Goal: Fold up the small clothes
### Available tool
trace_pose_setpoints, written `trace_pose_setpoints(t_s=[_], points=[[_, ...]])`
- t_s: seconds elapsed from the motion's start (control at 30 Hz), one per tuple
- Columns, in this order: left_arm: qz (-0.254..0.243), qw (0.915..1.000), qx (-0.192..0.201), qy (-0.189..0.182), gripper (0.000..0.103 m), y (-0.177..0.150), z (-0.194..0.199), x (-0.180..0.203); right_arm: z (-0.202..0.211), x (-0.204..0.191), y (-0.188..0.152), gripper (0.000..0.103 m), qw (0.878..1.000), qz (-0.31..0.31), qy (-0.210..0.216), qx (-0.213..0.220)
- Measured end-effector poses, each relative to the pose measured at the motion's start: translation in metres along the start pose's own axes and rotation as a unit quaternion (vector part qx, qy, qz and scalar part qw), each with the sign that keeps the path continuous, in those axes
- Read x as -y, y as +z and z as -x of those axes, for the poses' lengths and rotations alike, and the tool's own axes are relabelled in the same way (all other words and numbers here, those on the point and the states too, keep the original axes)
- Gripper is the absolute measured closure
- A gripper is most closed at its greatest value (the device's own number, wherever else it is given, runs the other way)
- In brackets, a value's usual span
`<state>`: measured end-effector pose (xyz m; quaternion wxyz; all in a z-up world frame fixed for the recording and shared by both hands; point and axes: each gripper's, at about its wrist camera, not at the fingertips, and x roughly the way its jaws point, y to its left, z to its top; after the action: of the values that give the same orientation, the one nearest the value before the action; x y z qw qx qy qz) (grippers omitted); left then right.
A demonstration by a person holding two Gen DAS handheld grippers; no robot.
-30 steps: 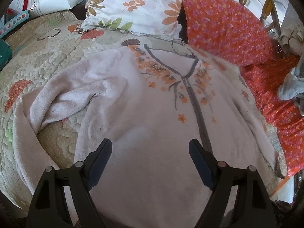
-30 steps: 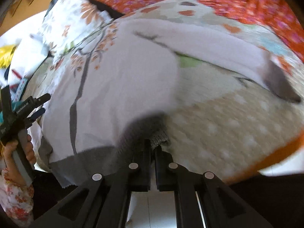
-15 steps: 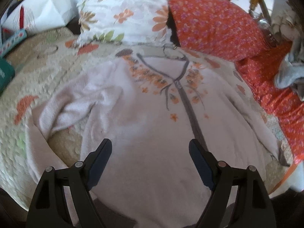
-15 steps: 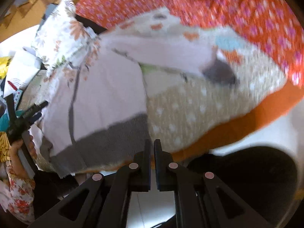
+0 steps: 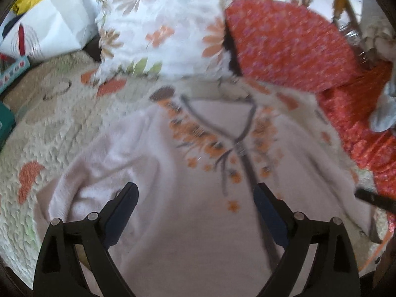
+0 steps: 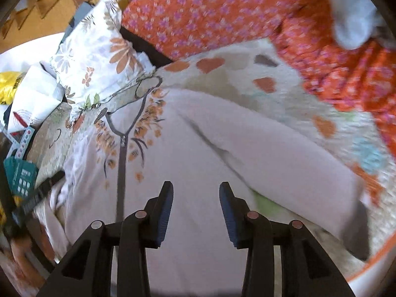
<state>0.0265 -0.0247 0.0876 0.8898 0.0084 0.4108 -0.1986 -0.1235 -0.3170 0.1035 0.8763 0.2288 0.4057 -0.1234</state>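
One pale pink fleece jacket [image 5: 188, 222] lies spread front-up on the quilted bedspread [image 5: 49, 123], its grey zip running down the middle and orange flowers stitched on both sides of the collar. It has two sleeves: one sleeve [image 5: 81, 178] lies bunched and creased at the left of the left wrist view, the other sleeve [image 6: 284, 153] stretches out flat toward the right in the right wrist view, ending in a grey cuff.

The left gripper [image 5: 195, 198] hangs over the jacket's lower front with its two jaws wide apart and nothing between them; they have just been opening further. The right gripper [image 6: 195, 199] also hangs above the fleece, jaws parted with only air between them, having just been opening too.

At the head of the bed stand two pillows: one white floral pillow [image 5: 163, 24] and one orange flowered pillow [image 5: 284, 44], side by side. A grey-white bundle [image 6: 351, 12], probably another garment though blurred, lies on the orange cloth. A teal box [image 6: 21, 175] sits by the bed's far left edge.
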Motion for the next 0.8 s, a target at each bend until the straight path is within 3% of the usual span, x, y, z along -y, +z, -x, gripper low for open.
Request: trace_pose_setpoints(t_s=[0.13,0.23,0.33,0.47,0.53,0.57,0.7,0.8], points=[[0.013,0.9982,-0.059,-0.002,0.01,-0.01,-0.03,-0.016,-0.064,-0.031,0.023,0.061,0.999,0.009,0.015,-0.034],[0.014,0.9959,-0.09,-0.001,0.01,-0.023,-0.039,-0.026,-0.095,-0.042,0.02,0.061,0.998,0.032,0.016,-0.047],[-0.001,0.9938,-0.111,0.002,0.01,-0.038,-0.043,-0.031,-0.122,-0.045,0.012,0.061,0.995,0.04,0.021,-0.095],[-0.025,0.9943,-0.097,0.035,0.01,-0.047,-0.036,-0.046,-0.128,-0.053,0.01,0.059,0.993,0.08,0.012,-0.089],[-0.028,0.9907,-0.081,0.106,0.01,-0.045,-0.031,-0.059,-0.128,-0.055,0.009,0.055,0.992,0.092,0.007,-0.084],[-0.018,0.9895,-0.079,0.12,0.01,-0.044,-0.03,-0.069,-0.128,-0.055,0.009,0.054,0.992,0.093,0.007,-0.083],[0.072,0.9875,-0.086,0.11,0.01,-0.032,-0.022,-0.112,-0.128,-0.052,0.01,0.053,0.992,0.087,0.012,-0.088],[0.08,0.9853,-0.066,0.136,0.01,-0.025,-0.011,-0.122,-0.127,-0.052,0.009,0.05,0.993,0.085,0.013,-0.087]])
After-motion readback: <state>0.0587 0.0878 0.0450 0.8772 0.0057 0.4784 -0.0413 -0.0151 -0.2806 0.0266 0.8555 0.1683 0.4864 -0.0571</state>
